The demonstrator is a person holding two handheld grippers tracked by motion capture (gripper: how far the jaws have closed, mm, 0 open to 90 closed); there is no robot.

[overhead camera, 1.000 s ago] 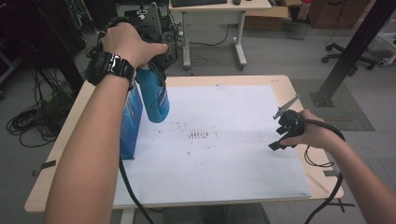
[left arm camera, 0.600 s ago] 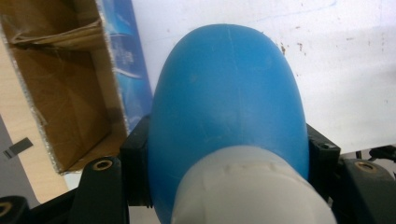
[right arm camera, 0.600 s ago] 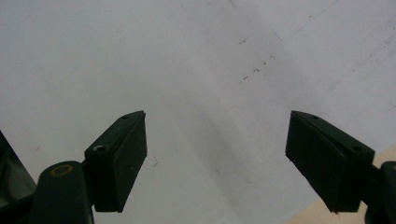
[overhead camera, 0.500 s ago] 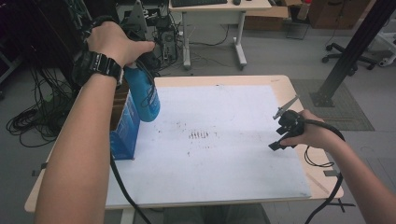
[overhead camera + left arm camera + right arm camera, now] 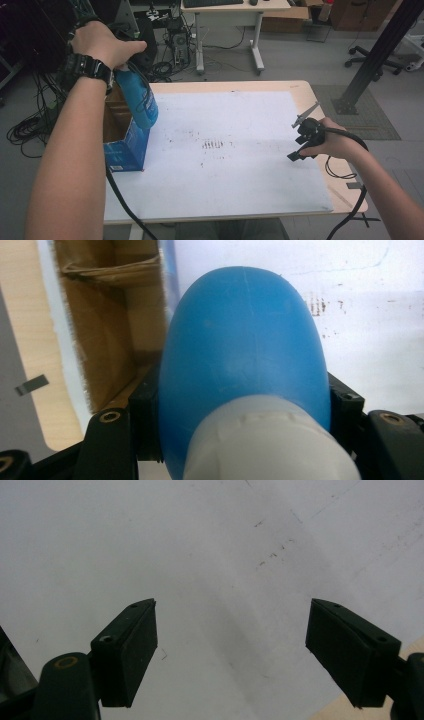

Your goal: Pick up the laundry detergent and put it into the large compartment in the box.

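Observation:
A blue bottle (image 5: 138,100) with a white cap hangs bottom-down over the open top of a blue cardboard box (image 5: 123,145) at the table's left edge. My left gripper (image 5: 131,65) is shut on it, mostly hidden under the hand. In the left gripper view the blue bottle (image 5: 245,355) sits clamped between the jaws, its white cap (image 5: 270,440) nearest the camera, the brown inside of the box (image 5: 110,340) below it. My right gripper (image 5: 299,139) rests low at the table's right side. In the right gripper view it (image 5: 232,647) is open above the white sheet.
A white sheet (image 5: 225,150) with dark smudges covers most of the wooden table (image 5: 305,92). Cables trail from both grippers. Behind the table stand a desk (image 5: 230,10), a tangle of floor cables (image 5: 22,132) and a black metal post (image 5: 375,55).
My left hand has carried the bottle leftward and a little farther back, so it now hangs over the box's open top. The right gripper has stayed put.

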